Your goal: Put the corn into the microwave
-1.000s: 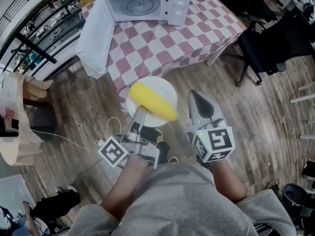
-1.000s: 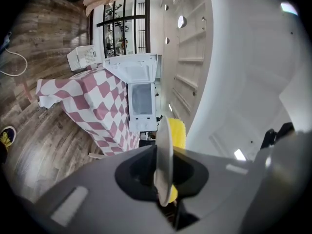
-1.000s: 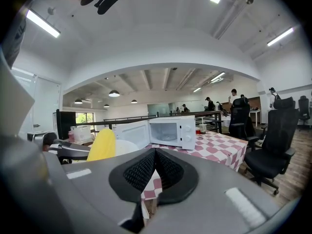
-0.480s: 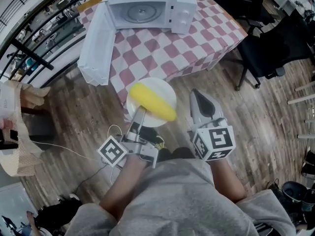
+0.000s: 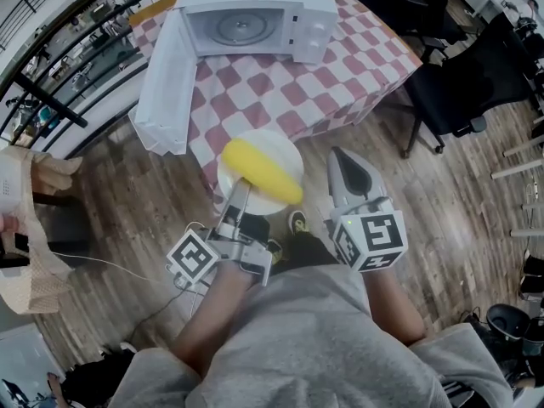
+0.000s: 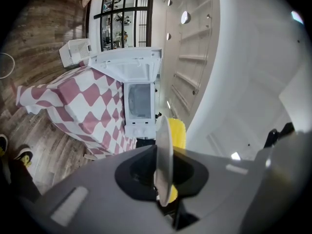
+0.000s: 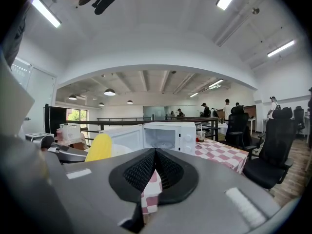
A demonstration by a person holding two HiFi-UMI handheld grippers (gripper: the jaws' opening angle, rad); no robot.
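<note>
The left claw (image 5: 240,195) is clenched on the near rim of a white plate (image 5: 280,147). The corn (image 5: 261,172) rides on that plate, out over the wooden floor (image 5: 127,194), on the near side of the table (image 5: 340,75) that carries the microwave (image 5: 255,15). The microwave stands straight ahead of the plate, its mouth facing the person and its door (image 5: 161,83) swung wide to the left of the opening. The cob lies crosswise to the line toward the microwave, so I reckon it would go in broadside. The right claw (image 5: 348,172) is pinched together on nothing. It sits to the right of that line, so the left one is placed to deliver. In the left gripper view the plate shows edge-on and hides most of the cob. From above, the plate covers the pads' bite, and the microwave's back is cut off at the top of the head view.
</note>
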